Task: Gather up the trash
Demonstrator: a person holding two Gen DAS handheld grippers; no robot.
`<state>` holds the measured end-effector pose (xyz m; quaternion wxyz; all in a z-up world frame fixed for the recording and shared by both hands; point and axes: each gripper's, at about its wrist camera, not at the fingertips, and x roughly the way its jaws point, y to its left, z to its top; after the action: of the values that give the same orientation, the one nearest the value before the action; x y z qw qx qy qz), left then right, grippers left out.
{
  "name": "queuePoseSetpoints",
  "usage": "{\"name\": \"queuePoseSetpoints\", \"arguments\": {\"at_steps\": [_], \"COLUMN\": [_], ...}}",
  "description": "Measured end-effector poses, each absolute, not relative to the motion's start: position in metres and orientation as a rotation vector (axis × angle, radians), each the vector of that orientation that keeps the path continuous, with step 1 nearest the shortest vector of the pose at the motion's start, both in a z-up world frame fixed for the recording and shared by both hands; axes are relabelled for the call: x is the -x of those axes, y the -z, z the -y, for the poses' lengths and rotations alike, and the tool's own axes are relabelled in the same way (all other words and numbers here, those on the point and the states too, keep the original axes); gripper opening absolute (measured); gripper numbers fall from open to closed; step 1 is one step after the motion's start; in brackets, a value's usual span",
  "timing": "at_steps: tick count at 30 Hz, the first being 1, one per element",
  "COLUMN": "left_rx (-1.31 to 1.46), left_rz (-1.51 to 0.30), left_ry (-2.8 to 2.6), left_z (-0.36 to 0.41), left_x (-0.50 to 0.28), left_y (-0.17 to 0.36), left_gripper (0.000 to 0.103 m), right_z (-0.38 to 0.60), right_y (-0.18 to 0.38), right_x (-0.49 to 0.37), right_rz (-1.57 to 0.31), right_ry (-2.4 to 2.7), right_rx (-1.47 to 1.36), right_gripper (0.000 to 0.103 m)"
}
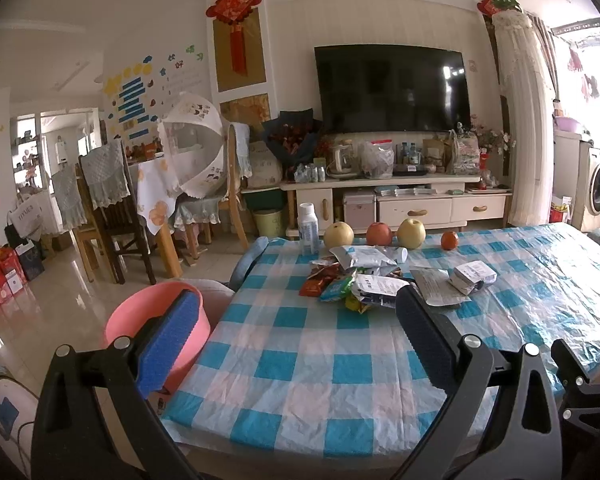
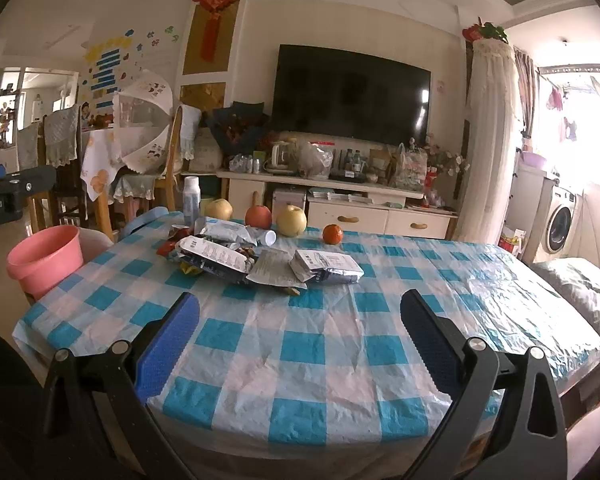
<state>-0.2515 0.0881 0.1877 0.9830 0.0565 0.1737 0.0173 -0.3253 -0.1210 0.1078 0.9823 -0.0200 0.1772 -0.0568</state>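
both grippers are hovering over the near edge of the table [image 2: 300,360], empty: the left gripper [image 1: 296,328] is gaping wide, one pad in front of the pink bucket [image 1: 140,316] beside the table's left edge, and the right gripper [image 2: 300,332] is spread just as wide above the checked cloth. going left to right, a white bottle [image 2: 191,200] is standing at the far edge, the trash [image 2: 236,256], a heap of wrappers and foil packets, is lying mid-table, and four fruits [image 2: 291,220] are sitting in a row behind it.
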Motion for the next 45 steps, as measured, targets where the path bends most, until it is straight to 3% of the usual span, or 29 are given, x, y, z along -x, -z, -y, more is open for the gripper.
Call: {"name": "queuePoseSetpoints", "arguments": {"at_steps": [24, 45], "left_rx": [-0.135, -0.109], "left_rz": [-0.429, -0.523], "left_ry": [-0.064, 0.018], "left_z": [-0.087, -0.069], "left_x": [0.232, 0.216], "left_y": [-0.157, -0.126], "left_gripper": [0.099, 0.099], "right_z": [0.123, 0.118], "right_y": [-0.085, -0.059], "right_x": [0.306, 0.277], "right_rz": [-0.365, -0.59], "right_ry": [0.056, -0.071], "right_rx": [0.055, 0.018], "right_gripper": [0.099, 0.099]}}
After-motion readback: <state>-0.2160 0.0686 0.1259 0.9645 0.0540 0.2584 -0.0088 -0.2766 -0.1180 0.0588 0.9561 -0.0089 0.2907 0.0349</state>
